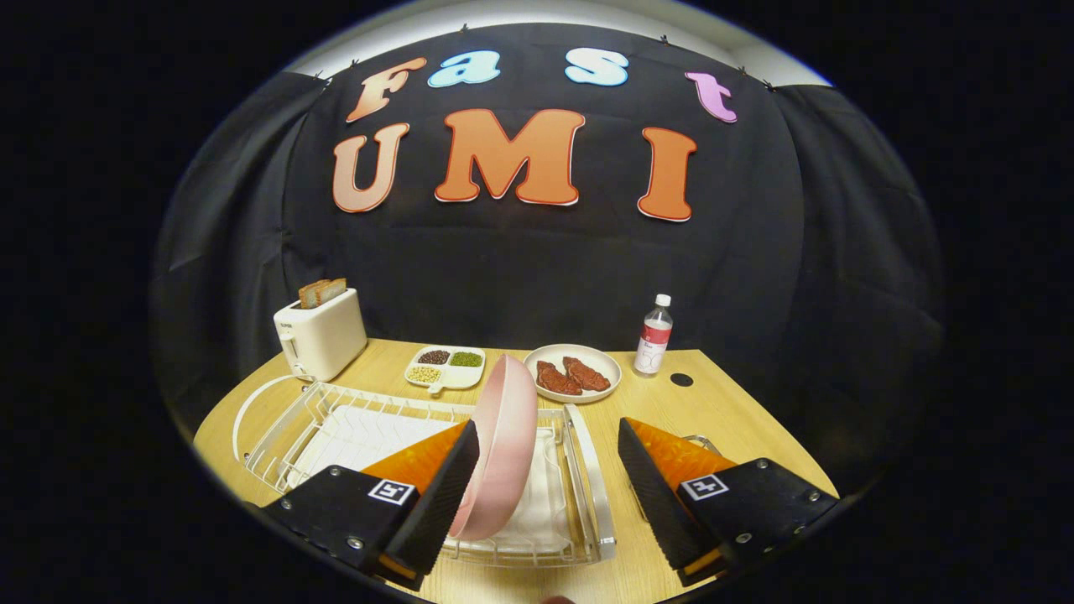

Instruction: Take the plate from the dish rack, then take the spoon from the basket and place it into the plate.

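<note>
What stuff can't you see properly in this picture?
- Basket and spoon: a bit of wire peeks over the right finger; can't tell what.
- Pink plate: lower rim sits behind the left finger of the open gripper.
- Bottle label: too small.

This is a staged kitchen corner set up inside a recording booth, not a lived-in home. A black cloth wall point(537, 277) hangs pinned behind everything, filling the upper and middle frame, with a strip of pale room wall above it. Below, a light wooden table point(722, 411) carries kitchen props: a white toaster point(320, 338) with bread slices at centre left, a white wire dish rack point(352, 436) in the lower left, a divided dish of beans point(445, 367) and a plate of meat pieces point(573, 372) at centre, and a small bottle point(654, 335) right of centre. The tidy, sparse layout suggests a demonstration set.
</note>
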{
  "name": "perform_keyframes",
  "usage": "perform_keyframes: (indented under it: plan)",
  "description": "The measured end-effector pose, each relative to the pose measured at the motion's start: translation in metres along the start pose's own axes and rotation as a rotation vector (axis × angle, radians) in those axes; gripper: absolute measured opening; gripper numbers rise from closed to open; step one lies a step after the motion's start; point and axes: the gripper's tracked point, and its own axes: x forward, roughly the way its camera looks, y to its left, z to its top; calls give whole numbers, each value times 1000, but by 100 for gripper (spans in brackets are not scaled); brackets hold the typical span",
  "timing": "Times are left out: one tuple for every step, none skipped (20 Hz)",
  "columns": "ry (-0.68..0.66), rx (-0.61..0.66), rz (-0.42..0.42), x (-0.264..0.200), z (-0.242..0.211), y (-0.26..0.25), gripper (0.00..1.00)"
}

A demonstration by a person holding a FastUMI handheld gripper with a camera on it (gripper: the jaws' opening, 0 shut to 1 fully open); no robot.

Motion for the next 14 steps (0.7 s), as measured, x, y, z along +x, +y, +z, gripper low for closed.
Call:
perform_keyframes:
  plan:
    - [11, 1, 1, 6, -3, 3, 99]
    - [20, -5, -1, 13, -5, 7, 99]
    - [36, -15, -4, 17, -8, 10, 99]
    - [50, -25, -2, 22, -11, 14, 99]
    - [61, -29, 0, 29, -13, 18, 99]
    - [75, -32, 0, 33, -16, 23, 98]
    - [91, -33, -3, 38, -17, 26, 93]
    - [109, -38, -4, 43, -21, 29, 89]
    - [122, -44, -12, 47, -24, 31, 80]
    - [135, -52, -19, 50, -26, 31, 74]
    - [149, -51, -25, 54, -28, 32, 66]
    - [167, -40, -28, 55, -31, 33, 59]
    - [186, -22, -30, 56, -34, 35, 50]
    - [196, -4, -40, 56, -34, 35, 40]
